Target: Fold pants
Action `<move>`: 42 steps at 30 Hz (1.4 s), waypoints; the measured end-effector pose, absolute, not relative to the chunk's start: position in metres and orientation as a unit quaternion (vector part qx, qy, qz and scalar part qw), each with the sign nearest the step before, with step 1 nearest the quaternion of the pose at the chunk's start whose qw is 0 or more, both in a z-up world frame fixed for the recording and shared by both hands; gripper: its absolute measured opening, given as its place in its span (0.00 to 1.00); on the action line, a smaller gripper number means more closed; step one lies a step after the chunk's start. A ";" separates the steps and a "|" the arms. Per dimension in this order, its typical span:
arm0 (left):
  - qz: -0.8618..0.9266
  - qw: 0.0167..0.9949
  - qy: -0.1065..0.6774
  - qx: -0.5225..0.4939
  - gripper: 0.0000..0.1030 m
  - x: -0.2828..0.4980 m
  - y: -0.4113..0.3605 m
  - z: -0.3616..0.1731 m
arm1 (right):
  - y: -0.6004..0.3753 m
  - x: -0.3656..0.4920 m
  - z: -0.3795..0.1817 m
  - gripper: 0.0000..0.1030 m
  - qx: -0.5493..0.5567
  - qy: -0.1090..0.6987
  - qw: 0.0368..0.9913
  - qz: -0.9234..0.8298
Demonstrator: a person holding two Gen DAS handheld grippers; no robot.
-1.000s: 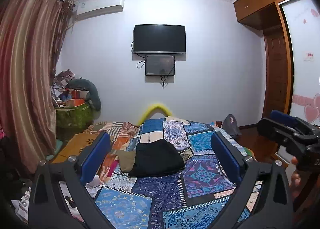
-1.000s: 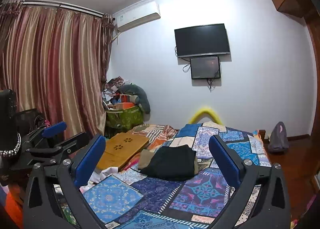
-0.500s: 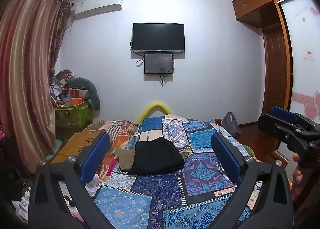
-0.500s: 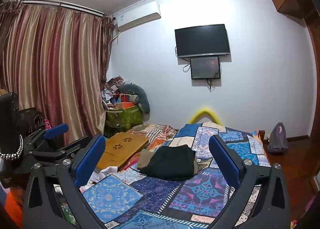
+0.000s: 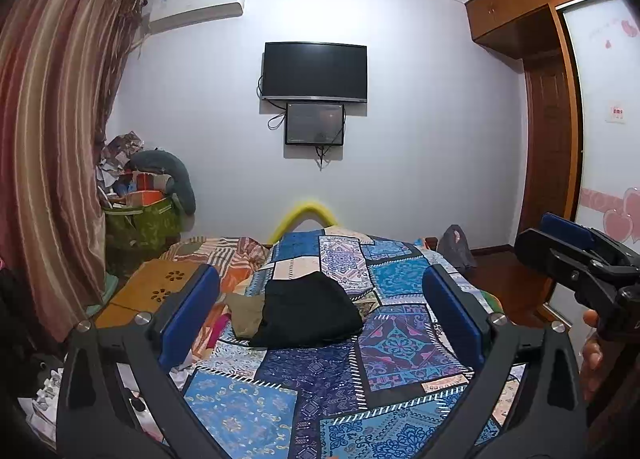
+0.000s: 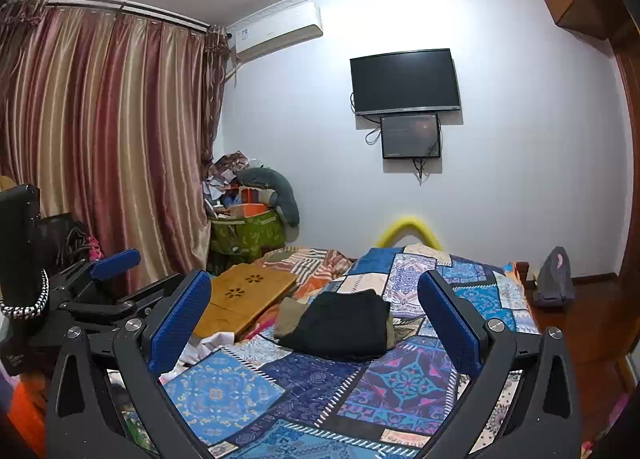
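Folded black pants (image 5: pixel 308 311) lie on top of a folded khaki garment (image 5: pixel 245 313) in the middle of the patchwork bedspread (image 5: pixel 400 347). The pile also shows in the right wrist view (image 6: pixel 340 327). My left gripper (image 5: pixel 320 315) is open and empty, held above the near part of the bed, well short of the pants. My right gripper (image 6: pixel 316 323) is open and empty too, also back from the pants. The right gripper shows at the right edge of the left wrist view (image 5: pixel 576 259); the left gripper shows at the left of the right wrist view (image 6: pixel 104 283).
A wooden lap tray (image 6: pixel 248 295) lies on the bed's left side beside striped bedding (image 6: pixel 312 263). A green basket of clutter (image 6: pixel 248 235) stands by the curtain (image 6: pixel 100 147). A TV (image 5: pixel 315 71) hangs on the far wall. A grey bag (image 6: pixel 554 279) sits on the floor at right.
Both grippers have barely moved; the left wrist view has drifted slightly. The pants lie unchanged.
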State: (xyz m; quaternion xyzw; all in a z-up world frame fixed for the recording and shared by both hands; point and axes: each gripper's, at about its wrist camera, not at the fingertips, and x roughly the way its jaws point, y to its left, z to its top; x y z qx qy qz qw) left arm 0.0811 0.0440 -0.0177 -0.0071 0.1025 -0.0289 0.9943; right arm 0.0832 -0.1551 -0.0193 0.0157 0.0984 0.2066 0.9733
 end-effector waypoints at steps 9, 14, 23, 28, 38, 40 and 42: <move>-0.030 0.994 0.104 -0.010 0.99 0.082 0.043 -0.017 | -0.156 0.083 -0.019 1.00 0.017 0.099 0.973 0.207; -0.032 0.994 0.105 -0.013 0.99 0.082 0.045 -0.017 | -0.155 0.082 -0.018 1.00 0.017 0.100 0.973 0.207; -0.037 0.993 0.110 -0.018 0.99 0.084 0.046 -0.018 | -0.150 0.081 -0.019 1.00 0.013 0.103 0.973 0.206; -0.038 0.993 0.112 -0.018 0.99 0.084 0.047 -0.018 | -0.151 0.081 -0.020 1.00 0.017 0.106 0.973 0.206; -0.038 0.993 0.113 -0.019 0.99 0.085 0.045 -0.020 | -0.151 0.081 -0.018 1.00 0.017 0.110 0.972 0.206; -0.039 0.993 0.114 -0.019 0.99 0.085 0.045 -0.020 | -0.150 0.082 -0.019 1.00 0.018 0.111 0.972 0.206; -0.040 0.992 0.115 -0.021 0.99 0.086 0.045 -0.021 | -0.150 0.082 -0.019 1.00 0.017 0.111 0.972 0.205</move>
